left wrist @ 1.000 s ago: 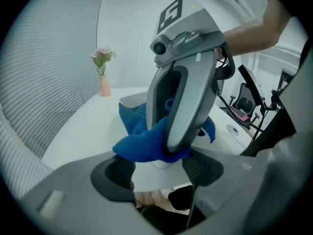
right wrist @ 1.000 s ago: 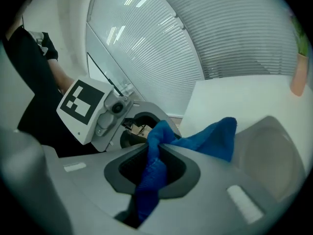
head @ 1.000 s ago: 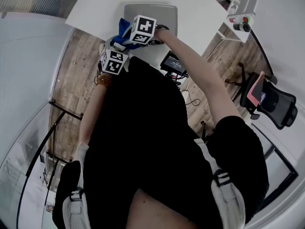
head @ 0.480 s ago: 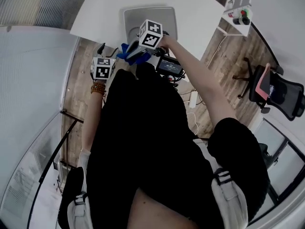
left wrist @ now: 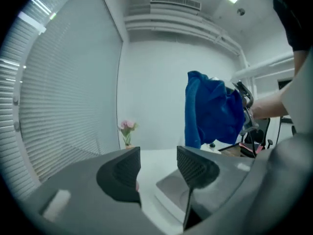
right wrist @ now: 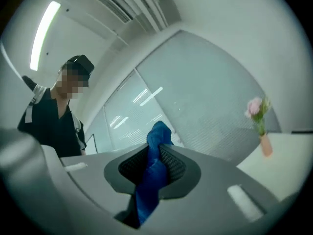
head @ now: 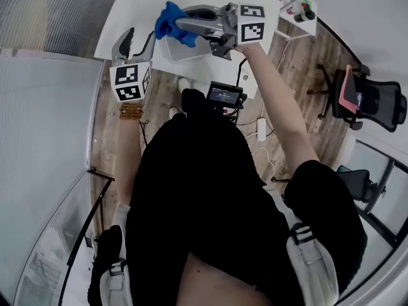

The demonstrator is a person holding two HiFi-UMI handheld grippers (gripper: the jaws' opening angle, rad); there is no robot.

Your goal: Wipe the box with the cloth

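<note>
Over the near edge of the white table (head: pixel 127 11), both grippers have just come up from low by the person's body. Right gripper (head: pixel 182 25): jaws almost together, pinching the bunched blue cloth (head: pixel 171 21), which now hangs above the flat grey box (head: pixel 186 51) at that edge. Wiping not begun, I'd say. Left gripper (head: pixel 136 43): jaws well apart, empty, by the near left corner. Pink flowers in a vase (left wrist: pixel 127 129) stand further back, apparently clear of the path.
</note>
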